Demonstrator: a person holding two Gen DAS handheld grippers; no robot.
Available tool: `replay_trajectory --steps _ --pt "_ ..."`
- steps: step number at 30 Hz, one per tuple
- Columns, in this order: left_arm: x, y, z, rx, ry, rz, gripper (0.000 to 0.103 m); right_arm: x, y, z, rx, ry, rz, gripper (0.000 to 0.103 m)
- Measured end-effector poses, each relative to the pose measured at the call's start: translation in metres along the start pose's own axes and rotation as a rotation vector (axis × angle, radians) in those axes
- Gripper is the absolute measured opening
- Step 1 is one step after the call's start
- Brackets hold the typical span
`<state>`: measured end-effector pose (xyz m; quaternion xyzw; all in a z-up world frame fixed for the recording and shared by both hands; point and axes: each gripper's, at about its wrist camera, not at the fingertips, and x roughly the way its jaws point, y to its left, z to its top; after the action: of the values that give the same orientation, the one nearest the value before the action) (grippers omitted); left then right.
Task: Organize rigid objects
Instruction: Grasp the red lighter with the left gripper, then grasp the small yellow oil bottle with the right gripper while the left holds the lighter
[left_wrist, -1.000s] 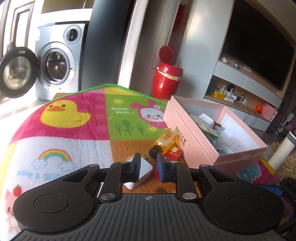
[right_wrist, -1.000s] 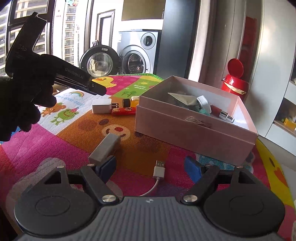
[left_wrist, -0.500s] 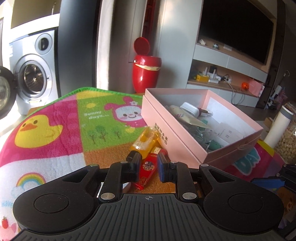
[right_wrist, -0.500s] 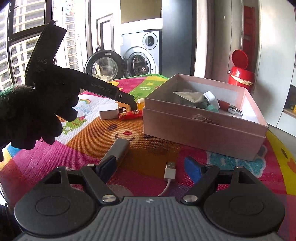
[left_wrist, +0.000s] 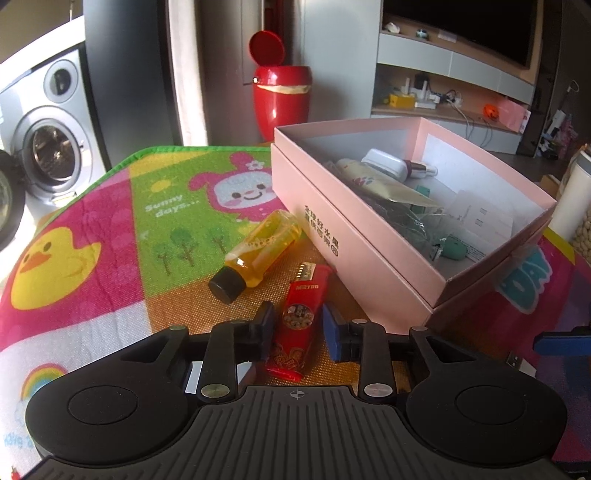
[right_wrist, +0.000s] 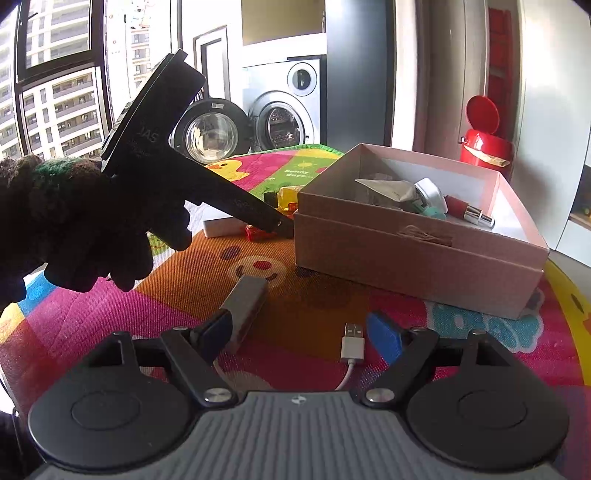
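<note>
A red lighter lies on the colourful mat between the fingers of my left gripper, which is open, with a gap on each side of the lighter. A yellow bottle with a black cap lies just beyond it. The open pink box with several items inside stands to the right. My right gripper is open and empty over a USB plug and beside a grey block. The left gripper also shows in the right wrist view, low beside the box.
A white charger lies left of the lighter. A red bin stands behind the mat, and a washing machine with its door open is at far left. A white tumbler stands right of the box.
My left gripper has swung right from the white charger to the red lighter, moved closer and now straddles it. My right gripper stays open and has edged forward a little.
</note>
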<state>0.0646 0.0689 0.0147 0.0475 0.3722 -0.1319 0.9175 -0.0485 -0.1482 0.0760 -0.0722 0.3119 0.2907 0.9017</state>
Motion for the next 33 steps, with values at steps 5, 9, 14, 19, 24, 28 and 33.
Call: replay_trajectory --steps 5,9,14,19,24,28,33 --pt "-0.029 0.001 -0.028 -0.078 -0.034 -0.062 0.027 0.000 0.000 0.000 0.006 0.002 -0.004 0.081" --pt "-0.074 -0.003 -0.078 -0.100 -0.089 -0.051 0.027 0.002 0.007 0.006 -0.035 0.009 -0.032 0.079" --pt "-0.110 0.016 -0.114 -0.234 -0.139 -0.006 0.027 0.001 0.046 0.045 -0.339 -0.079 -0.120 0.066" --pt "-0.112 0.033 -0.118 -0.307 -0.169 0.010 0.027 0.043 0.076 0.098 -0.634 -0.043 -0.159 0.061" --pt "-0.114 0.037 -0.124 -0.339 -0.190 -0.010 0.027 0.100 0.095 0.125 -0.913 0.113 -0.179 0.049" --pt "-0.114 0.042 -0.129 -0.388 -0.202 -0.043 0.027 0.134 0.108 0.122 -1.036 0.231 -0.166 0.045" --pt "-0.115 0.045 -0.131 -0.415 -0.210 -0.061 0.027 0.156 0.117 0.110 -1.142 0.320 -0.132 0.042"
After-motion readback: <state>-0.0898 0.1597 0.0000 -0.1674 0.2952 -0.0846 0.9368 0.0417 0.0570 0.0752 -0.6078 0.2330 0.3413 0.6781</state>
